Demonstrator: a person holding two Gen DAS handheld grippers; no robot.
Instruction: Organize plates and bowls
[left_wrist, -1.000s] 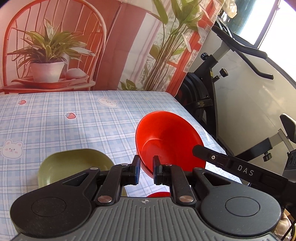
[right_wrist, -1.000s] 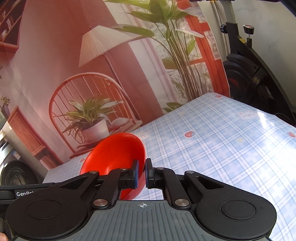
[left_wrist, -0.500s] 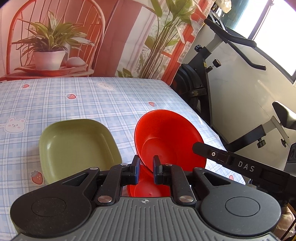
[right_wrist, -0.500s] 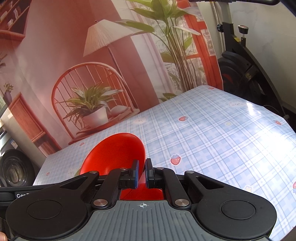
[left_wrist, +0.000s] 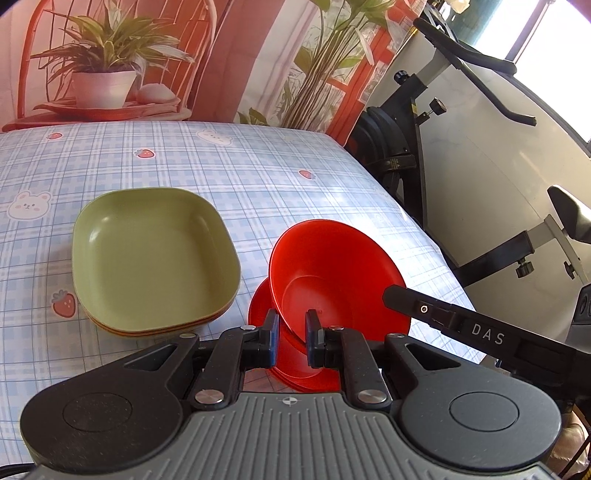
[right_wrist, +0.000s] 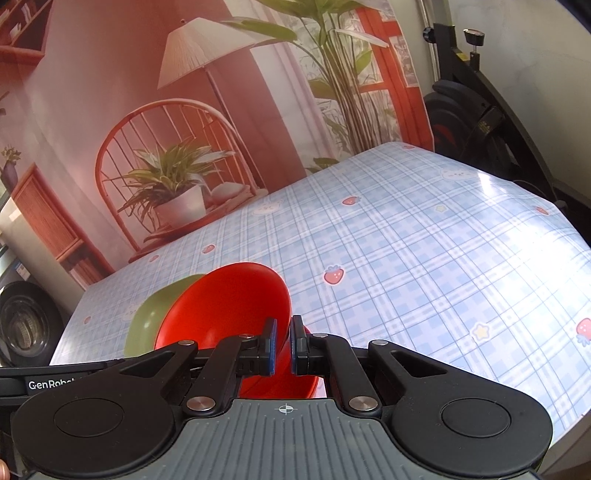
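A red bowl (left_wrist: 332, 273) hangs tilted, its open side toward the left wrist camera. My left gripper (left_wrist: 291, 334) is shut on its near rim. My right gripper (right_wrist: 282, 345) is shut on the rim of the same red bowl (right_wrist: 229, 306) at its right side. Its black side arm marked DAS (left_wrist: 480, 334) crosses the left wrist view by the bowl's right edge. Directly under the held bowl sits a stack of red bowls (left_wrist: 299, 376) on the table. A green square plate (left_wrist: 151, 258) tops a low plate stack to the left, apart from the bowls.
The table (left_wrist: 229, 166) wears a blue checked cloth with strawberries and bears. Its right edge runs close past the red bowls. An exercise bike (left_wrist: 417, 147) stands off that edge. A printed backdrop (right_wrist: 184, 110) hangs behind the far edge.
Both grippers have sunk and moved forward with the red bowl. The green plate stack and the red bowls on the table have come fully into view beneath it.
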